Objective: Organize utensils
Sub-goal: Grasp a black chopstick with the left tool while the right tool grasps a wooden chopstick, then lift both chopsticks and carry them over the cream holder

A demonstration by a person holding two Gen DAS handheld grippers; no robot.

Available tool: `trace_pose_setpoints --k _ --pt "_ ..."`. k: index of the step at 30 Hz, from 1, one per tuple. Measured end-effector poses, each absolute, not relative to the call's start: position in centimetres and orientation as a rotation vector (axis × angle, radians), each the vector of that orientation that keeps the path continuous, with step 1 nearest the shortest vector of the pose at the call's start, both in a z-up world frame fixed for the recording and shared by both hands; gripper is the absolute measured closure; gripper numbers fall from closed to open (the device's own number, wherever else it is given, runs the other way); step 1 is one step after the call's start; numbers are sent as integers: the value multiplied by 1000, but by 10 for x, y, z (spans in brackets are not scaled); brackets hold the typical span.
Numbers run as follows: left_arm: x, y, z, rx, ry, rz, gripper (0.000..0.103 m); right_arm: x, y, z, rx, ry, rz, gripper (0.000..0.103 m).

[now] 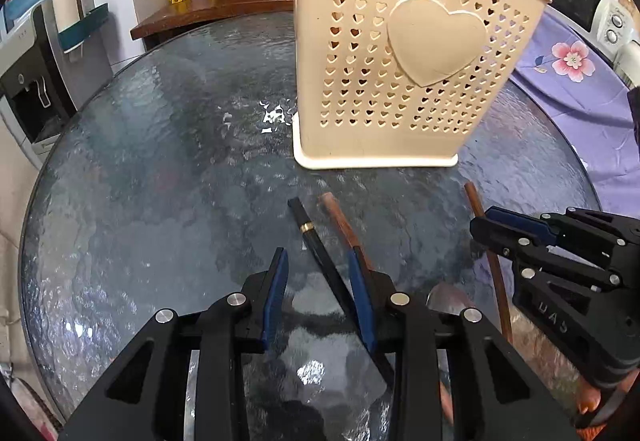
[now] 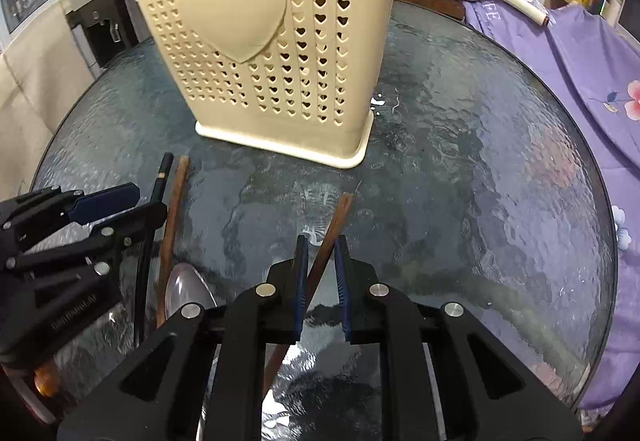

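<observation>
Left gripper hangs partly open over the glass table — a black chopstick runs between its jaws, against the right pad. Right gripper is pinched on a brown chopstick. At twelve o'clock, farther back — the cream heart-pierced utensil holder stands upright.

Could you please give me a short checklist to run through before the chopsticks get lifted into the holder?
1. Right gripper shut on brown chopstick: ok.
2. Left gripper gripping black chopstick: not ok, fingers apart.
3. Second brown chopstick outside left fingers: ok.
4. Holder upright on table: ok.
5. Holder opening free: cannot tell.
6. Spoon clear of both grippers: ok.
</observation>
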State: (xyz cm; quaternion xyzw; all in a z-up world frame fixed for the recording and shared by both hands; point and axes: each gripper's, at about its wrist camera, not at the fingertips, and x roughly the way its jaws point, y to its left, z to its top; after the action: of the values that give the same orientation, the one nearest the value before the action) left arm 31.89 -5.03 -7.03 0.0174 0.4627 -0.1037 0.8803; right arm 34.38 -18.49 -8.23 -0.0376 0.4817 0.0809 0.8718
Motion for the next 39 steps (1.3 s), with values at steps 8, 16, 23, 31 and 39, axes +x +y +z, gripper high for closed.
trace_pose_setpoints --k 8,16,23,31,39 --pt "329 -57 -71 63 968 -193 90 358 -182 -83 -59 1007 137 91" --pt "325 -58 -72 62 960 -182 96 355 -179 -83 -53 994 130 94" --pt "321 -62 -73 66 960 -179 96 348 -178 -83 -46 989 143 95" --pt "324 -56 -71 40 961 -180 96 342 -190 -72 -33 909 168 95" --pt "319 -45 -54 -4 909 -184 96 329 -210 -45 9 806 189 95"
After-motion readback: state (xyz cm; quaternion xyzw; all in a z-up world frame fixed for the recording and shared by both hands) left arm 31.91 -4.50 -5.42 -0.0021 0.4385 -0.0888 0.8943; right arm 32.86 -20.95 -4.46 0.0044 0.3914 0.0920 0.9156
